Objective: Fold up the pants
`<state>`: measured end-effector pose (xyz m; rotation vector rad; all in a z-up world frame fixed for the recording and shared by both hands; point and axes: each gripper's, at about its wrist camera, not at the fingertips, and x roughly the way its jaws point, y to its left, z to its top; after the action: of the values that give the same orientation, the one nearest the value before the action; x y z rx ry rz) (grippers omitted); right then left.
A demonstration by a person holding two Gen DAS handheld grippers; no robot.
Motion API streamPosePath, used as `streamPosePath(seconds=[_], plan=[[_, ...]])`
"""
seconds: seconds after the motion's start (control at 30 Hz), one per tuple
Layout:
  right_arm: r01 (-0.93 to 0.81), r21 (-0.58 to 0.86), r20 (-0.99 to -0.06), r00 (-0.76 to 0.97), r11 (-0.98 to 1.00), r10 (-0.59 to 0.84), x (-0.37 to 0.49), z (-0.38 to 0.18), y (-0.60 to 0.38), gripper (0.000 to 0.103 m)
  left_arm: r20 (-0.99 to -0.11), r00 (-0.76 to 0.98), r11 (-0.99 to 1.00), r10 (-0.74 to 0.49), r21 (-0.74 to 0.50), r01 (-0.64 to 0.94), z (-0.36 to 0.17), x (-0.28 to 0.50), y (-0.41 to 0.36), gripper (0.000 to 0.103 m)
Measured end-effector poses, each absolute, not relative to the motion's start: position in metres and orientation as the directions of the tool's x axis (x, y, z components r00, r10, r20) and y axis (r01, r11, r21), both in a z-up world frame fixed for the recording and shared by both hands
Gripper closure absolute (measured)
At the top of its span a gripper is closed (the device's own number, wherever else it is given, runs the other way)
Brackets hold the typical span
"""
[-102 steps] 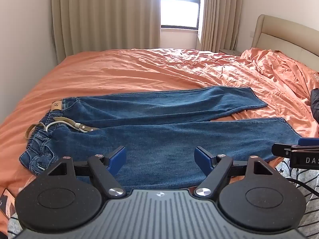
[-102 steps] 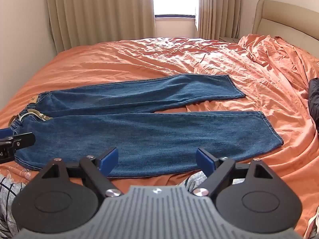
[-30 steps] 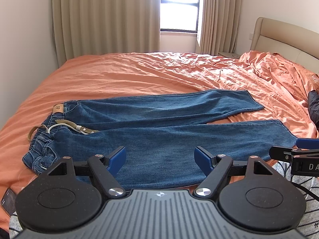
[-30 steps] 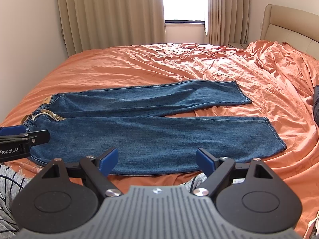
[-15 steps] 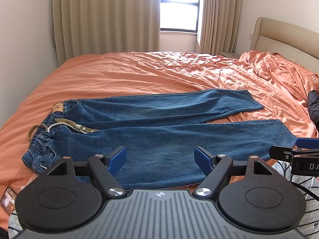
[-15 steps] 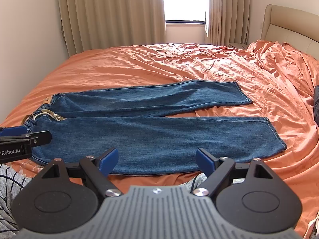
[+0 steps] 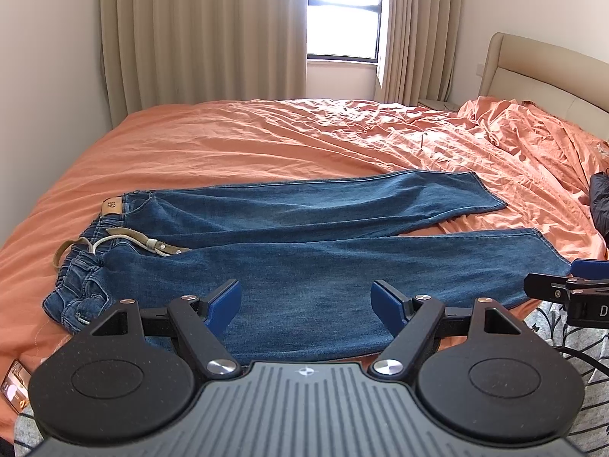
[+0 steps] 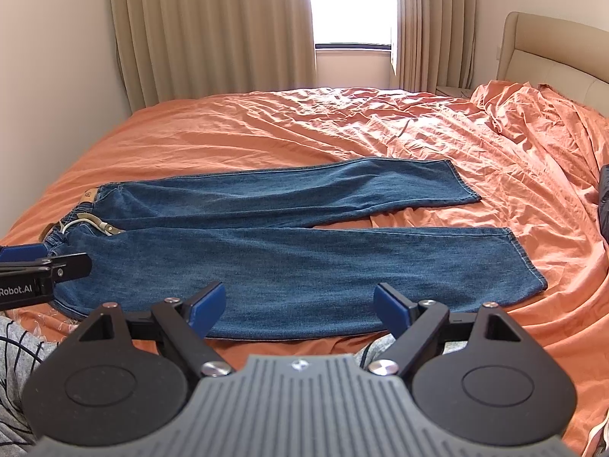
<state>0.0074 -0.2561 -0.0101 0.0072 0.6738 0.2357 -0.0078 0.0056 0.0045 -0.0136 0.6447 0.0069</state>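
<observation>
Blue jeans (image 7: 304, 251) lie flat on the orange bed, waistband with a tan belt (image 7: 125, 240) at the left, both legs spread toward the right. They also show in the right wrist view (image 8: 289, 251). My left gripper (image 7: 306, 301) is open and empty, held above the near leg close to the bed's front edge. My right gripper (image 8: 298, 302) is open and empty, over the near leg's front edge. Each gripper's fingertip shows at the side of the other's view: the right gripper (image 7: 571, 285) and the left gripper (image 8: 42, 262).
The orange bedsheet (image 7: 266, 144) is wrinkled, bunched up toward the beige headboard (image 7: 540, 72) at the right. A dark garment (image 7: 599, 205) lies at the right edge. A phone (image 7: 15, 384) sits at the front left. Curtains and a window stand behind the bed.
Over the last second almost nothing moved; both grippers stay open above the near leg. Since 3.4 s ago both grippers have risen and pulled back a little.
</observation>
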Motion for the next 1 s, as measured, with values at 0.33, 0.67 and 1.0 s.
streamPosePath(seconds=[0.33, 0.67, 1.0], plan=[[-0.229, -0.011, -0.570, 0.801, 0.973, 0.182, 0.052, -0.027, -0.284, 0.046, -0.620, 0.784, 0.999, 0.029, -0.018, -0.051, -0.005, 0.022, 0.080, 0.028], [-0.177, 0.108, -0.647, 0.734, 0.978, 0.205, 0.148, -0.067, -0.300, 0.057, -0.692, 0.720, 0.978, 0.052, -0.112, -0.178, -0.019, 0.087, 0.215, 0.061], [-0.020, 0.168, -0.706, 0.695, 0.986, 0.134, 0.215, -0.105, -0.342, 0.046, -0.805, 0.593, 0.958, 0.020, -0.155, -0.241, -0.076, 0.147, 0.343, 0.023]])
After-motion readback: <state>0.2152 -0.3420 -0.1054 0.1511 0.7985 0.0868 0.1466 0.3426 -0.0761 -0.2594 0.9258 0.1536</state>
